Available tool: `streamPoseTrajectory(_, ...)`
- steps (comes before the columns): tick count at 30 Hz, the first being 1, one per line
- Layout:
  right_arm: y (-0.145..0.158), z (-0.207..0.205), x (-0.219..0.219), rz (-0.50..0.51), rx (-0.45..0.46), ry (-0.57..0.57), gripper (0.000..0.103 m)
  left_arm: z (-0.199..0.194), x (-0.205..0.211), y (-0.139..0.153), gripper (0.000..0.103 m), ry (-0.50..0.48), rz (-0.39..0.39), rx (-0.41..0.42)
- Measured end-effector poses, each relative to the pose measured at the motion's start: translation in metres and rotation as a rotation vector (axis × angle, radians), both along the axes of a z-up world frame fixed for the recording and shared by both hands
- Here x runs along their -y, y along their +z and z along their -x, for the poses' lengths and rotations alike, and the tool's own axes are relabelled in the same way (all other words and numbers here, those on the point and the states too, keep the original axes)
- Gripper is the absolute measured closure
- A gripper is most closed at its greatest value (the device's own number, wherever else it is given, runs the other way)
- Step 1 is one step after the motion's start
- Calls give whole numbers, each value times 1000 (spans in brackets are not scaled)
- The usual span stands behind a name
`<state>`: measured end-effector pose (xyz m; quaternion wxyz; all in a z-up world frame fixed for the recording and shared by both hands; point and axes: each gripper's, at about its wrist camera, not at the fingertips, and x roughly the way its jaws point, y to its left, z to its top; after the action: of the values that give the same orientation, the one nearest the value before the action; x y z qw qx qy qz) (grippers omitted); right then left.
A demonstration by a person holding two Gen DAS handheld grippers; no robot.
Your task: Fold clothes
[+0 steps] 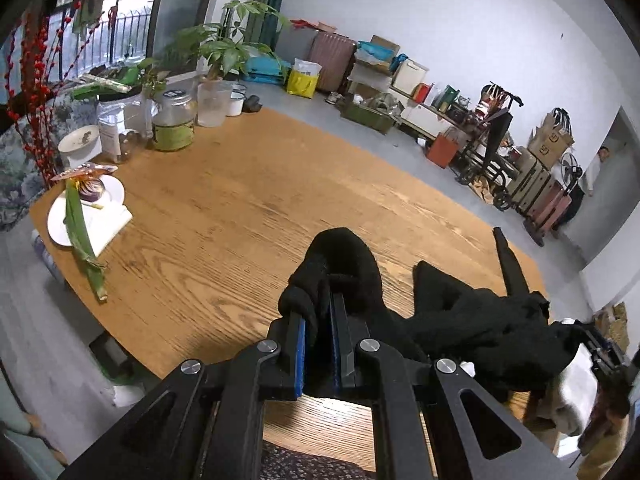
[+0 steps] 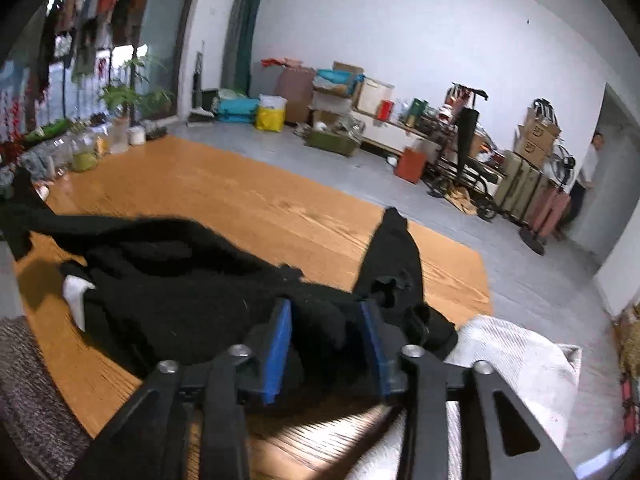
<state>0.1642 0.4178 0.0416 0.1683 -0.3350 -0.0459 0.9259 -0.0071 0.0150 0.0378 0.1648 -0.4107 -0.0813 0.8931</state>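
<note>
Black garment [image 1: 472, 320], knit-looking, lies bunched on the near edge of the wooden worktop [image 1: 240, 208], one end lifted in the left tongs [image 1: 320, 320], which are pinched narrow on a fold of it. Right tongs [image 2: 326, 320] stand apart, cloth lying between the blue pads but not pressed; a white cloth [image 2: 516, 356] sits just beside. Judged soft, light and floppy, not slippery: best taken at an edge or corner, since bunched middle will sag.
</note>
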Motion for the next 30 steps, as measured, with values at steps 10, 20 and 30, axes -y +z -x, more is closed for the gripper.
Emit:
streamPoseTrajectory(10, -46, 63, 62, -235, 254, 288, 2, 10, 9, -35, 93, 15, 46, 74)
streamPoseTrajectory(20, -41, 100, 47, -156, 289, 172, 94, 42, 22, -10, 92, -12, -42, -28)
streamPoseTrajectory(30, 239, 174, 38, -289, -336, 27, 95, 96, 48, 105, 25, 168, -327, -243)
